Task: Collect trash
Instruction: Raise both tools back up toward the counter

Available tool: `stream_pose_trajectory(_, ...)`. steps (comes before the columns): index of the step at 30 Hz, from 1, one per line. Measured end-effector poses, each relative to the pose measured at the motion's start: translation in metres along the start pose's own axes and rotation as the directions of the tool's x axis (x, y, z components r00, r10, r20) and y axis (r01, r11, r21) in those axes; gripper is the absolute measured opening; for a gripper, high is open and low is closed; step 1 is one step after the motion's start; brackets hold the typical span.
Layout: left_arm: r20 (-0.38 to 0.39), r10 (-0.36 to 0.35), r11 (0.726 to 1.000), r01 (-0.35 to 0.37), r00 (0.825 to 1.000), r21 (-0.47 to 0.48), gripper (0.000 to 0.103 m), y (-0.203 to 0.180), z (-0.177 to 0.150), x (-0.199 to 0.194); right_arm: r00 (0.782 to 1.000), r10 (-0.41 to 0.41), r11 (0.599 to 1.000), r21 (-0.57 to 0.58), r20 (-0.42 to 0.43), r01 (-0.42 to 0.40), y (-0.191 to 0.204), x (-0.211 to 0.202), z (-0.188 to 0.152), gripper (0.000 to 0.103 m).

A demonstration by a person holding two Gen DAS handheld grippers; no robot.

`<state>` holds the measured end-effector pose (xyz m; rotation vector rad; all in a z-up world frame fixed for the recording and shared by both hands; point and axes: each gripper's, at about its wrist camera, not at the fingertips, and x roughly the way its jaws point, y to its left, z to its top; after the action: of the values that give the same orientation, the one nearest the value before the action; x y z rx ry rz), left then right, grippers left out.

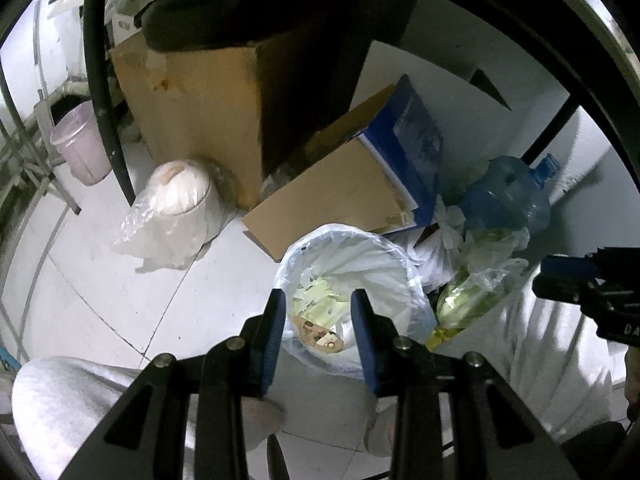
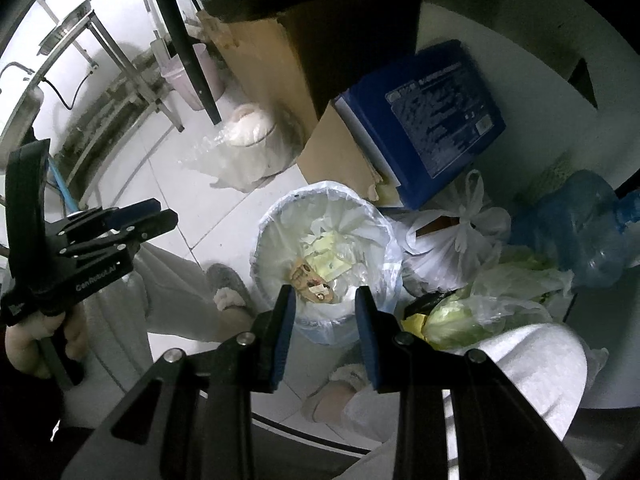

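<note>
A round trash bin lined with a white plastic bag (image 1: 404, 268) (image 2: 276, 216) stands on the tiled floor below both grippers. Inside lie pale yellow scraps (image 1: 320, 308) (image 2: 326, 258) and a brown crumpled wrapper (image 1: 318, 334) (image 2: 310, 280). My left gripper (image 1: 318, 300) is open and empty, held above the bin. My right gripper (image 2: 325, 296) is open and empty, also above the bin. The right gripper shows at the right edge of the left wrist view (image 1: 592, 280). The left gripper shows at the left of the right wrist view (image 2: 136, 216).
Cardboard boxes (image 1: 192, 120) (image 2: 260, 68) and a blue box (image 1: 412, 136) (image 2: 436, 112) stand behind the bin. A tied white bag (image 2: 464, 240), a bag of greens (image 1: 468, 296) (image 2: 472, 312) and a blue water jug (image 1: 508, 196) (image 2: 576, 228) lie to its right. The person's slippered feet (image 2: 228, 288) flank the bin.
</note>
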<state>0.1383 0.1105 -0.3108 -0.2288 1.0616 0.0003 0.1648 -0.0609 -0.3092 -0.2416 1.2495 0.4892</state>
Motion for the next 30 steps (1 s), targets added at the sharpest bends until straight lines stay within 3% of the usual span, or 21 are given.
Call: stream_pose_trajectory(30, 0.123, 0.005, 0.996, -0.017, 0.992, 0.092, 0.033, -0.052, 0.016, -0.079, 0.978, 0.013, 0.999, 0.038, 0.207, -0.022, -0.02, -0.089, -0.013, 0.029)
